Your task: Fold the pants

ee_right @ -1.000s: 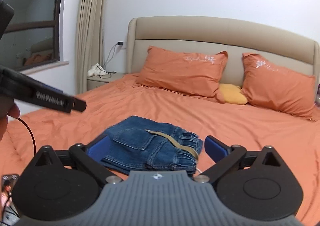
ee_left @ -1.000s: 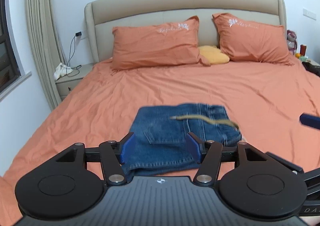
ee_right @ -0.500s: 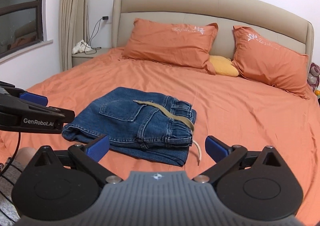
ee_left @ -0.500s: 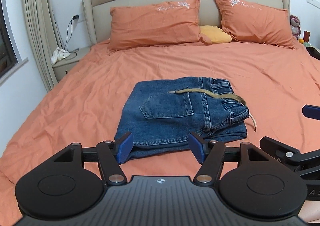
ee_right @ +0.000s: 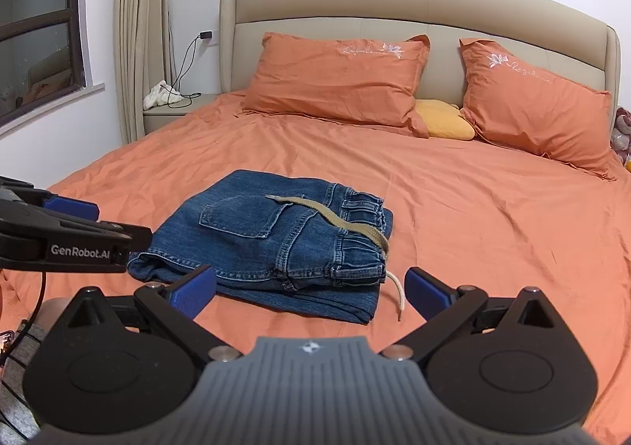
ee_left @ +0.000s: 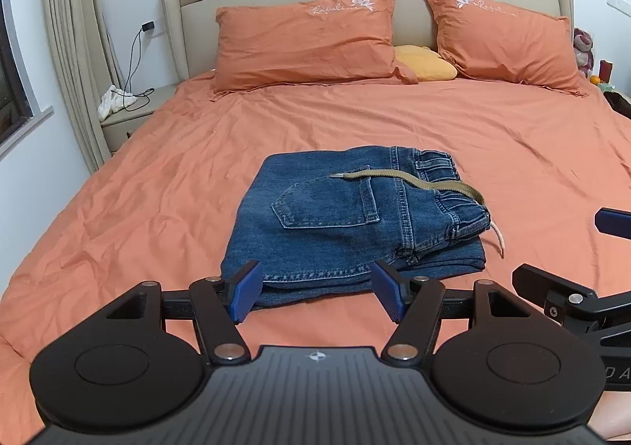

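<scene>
Blue denim pants lie folded into a compact stack on the orange bed sheet, back pocket up, with a tan drawstring draped over the waistband. My left gripper hovers just in front of the stack's near edge, jaws open and empty. The right gripper hangs open and empty at the stack's near right corner. Each gripper shows at the edge of the other's view: the right one and the left one.
Two orange pillows and a small yellow cushion lean on the beige headboard. A bedside table with a white cloth and charger cable stands at the left, beside curtains and a window.
Both views have tipped downward, so the pants sit higher and fuller in frame. The drawstring, blurred a second ago, now lies still on the stack. Both grippers stay open.
</scene>
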